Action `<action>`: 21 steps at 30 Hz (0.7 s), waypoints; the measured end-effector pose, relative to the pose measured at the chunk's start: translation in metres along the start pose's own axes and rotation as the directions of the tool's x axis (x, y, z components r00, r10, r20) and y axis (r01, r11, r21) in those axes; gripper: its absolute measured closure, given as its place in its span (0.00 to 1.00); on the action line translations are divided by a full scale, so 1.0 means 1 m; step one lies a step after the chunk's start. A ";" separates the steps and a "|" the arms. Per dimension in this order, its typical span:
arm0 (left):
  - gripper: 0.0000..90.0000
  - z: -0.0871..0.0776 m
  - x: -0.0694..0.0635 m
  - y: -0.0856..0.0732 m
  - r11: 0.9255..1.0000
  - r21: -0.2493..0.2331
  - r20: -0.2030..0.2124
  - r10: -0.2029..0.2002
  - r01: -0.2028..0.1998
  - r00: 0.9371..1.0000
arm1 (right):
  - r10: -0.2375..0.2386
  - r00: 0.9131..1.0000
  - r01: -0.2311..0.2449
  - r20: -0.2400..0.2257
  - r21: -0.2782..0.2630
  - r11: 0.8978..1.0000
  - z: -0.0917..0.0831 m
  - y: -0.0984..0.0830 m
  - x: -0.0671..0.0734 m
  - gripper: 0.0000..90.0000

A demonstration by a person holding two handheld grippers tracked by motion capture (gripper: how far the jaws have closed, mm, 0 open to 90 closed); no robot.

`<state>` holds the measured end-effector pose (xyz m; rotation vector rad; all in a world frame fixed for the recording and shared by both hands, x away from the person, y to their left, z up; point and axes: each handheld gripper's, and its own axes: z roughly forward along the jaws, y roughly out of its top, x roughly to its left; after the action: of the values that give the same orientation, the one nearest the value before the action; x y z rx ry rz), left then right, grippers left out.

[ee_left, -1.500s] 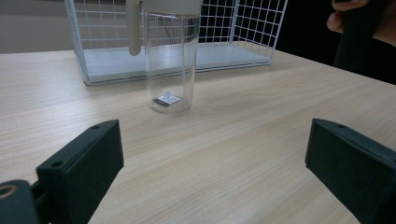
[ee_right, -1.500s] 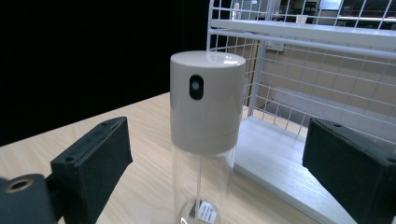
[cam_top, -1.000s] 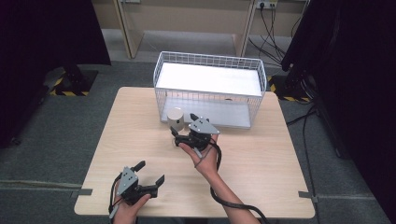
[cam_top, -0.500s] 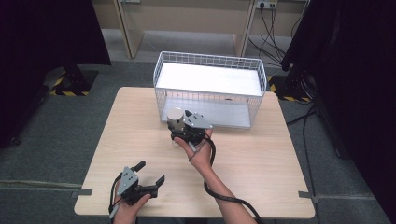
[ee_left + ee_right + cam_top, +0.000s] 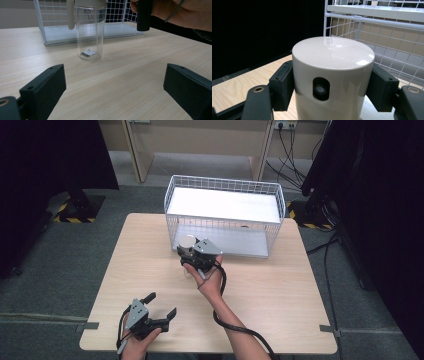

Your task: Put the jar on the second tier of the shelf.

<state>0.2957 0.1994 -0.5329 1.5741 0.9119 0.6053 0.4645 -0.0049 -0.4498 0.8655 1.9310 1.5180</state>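
Jaws of the right gripper (image 5: 189,253) have just been closing and now press on both sides of the cream cylindrical cap (image 5: 333,75) of a clear glass jar (image 5: 89,35). That jar stands upright on the light wooden table (image 5: 280,295), near its middle and just in front of the white wire basket (image 5: 225,215) at the far edge. In the left gripper view a small dark tag lies on the jar's bottom, and the cream cap with a side strap tops the glass. The right hand (image 5: 210,279) reaches in from the near side, cable trailing back. The left gripper (image 5: 159,314) rests at the near left corner of the table, well apart from the jar, its black jaws spread wide with nothing between them.
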 end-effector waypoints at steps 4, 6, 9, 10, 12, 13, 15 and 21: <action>0.04 0.000 0.000 0.000 1.000 -0.001 0.001 -0.002 0.002 1.000 | 0.008 1.000 -0.008 0.007 -0.007 1.000 0.000 0.000 0.000 0.36; 0.04 0.000 0.000 0.000 1.000 -0.002 0.001 -0.003 0.003 1.000 | 0.004 1.000 -0.004 0.013 -0.015 1.000 0.000 -0.001 0.001 0.36; 0.04 0.000 0.000 0.000 1.000 -0.003 0.002 -0.006 0.006 1.000 | 0.004 1.000 -0.004 0.019 -0.023 1.000 0.000 -0.002 0.002 0.36; 0.04 0.000 0.000 0.000 1.000 -0.003 0.002 -0.006 0.006 1.000 | 0.003 1.000 -0.002 0.020 -0.025 1.000 -0.001 -0.002 0.002 0.36; 0.04 0.000 0.001 0.000 1.000 -0.002 0.003 -0.005 0.005 1.000 | 0.001 1.000 -0.001 0.021 -0.026 1.000 -0.001 -0.002 0.003 0.36; 0.04 0.000 0.001 0.000 1.000 -0.002 0.003 -0.005 0.005 1.000 | 0.002 1.000 -0.001 0.023 -0.027 1.000 -0.001 -0.002 0.003 0.37; 0.04 0.000 0.000 0.000 1.000 -0.003 0.002 -0.005 0.005 1.000 | 0.001 1.000 0.000 0.026 -0.031 1.000 -0.003 -0.001 0.002 0.37; 0.04 0.000 0.000 0.000 1.000 -0.002 0.001 -0.003 0.003 1.000 | -0.001 1.000 0.003 0.030 -0.052 0.999 -0.011 0.003 0.002 0.37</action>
<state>0.2957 0.1997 -0.5330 1.5707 0.9129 0.6031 0.4554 -0.0102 -0.4441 0.8587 1.8623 1.5381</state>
